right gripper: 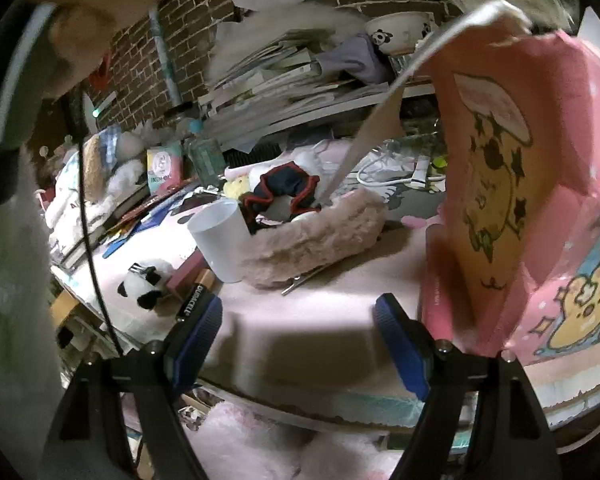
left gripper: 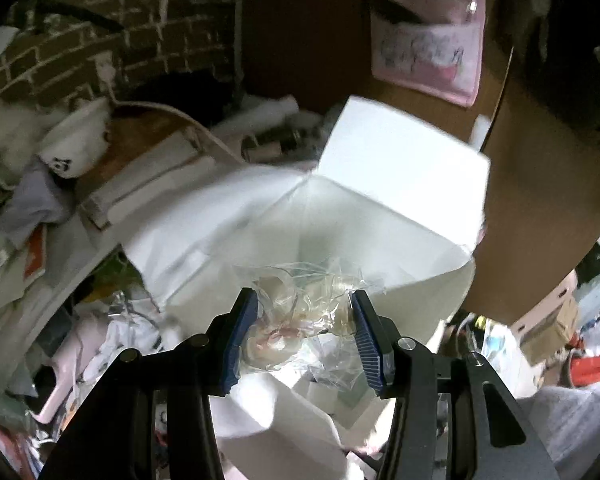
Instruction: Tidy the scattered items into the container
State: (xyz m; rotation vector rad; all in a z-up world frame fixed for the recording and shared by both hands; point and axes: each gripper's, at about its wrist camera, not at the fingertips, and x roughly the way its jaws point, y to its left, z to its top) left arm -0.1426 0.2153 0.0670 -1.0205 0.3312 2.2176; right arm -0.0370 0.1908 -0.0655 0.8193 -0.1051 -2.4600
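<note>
- My left gripper pinches a crumpled clear plastic wrapper between its blue pads, held over the open white box.
- The box's flaps stand up; inside I make out only white walls and some pale shapes near its front edge, too blurred to name.
- My right gripper is spread wide with nothing between its fingers, low over the pink surface.
- A pink cartoon-printed box stands at that surface's right edge.
- A white cup, seemingly bare inside, sits beside a fluffy basket holding a dark red-trimmed cloth.
- A battery lies near the surface's left edge, just beside my left finger.
</note>
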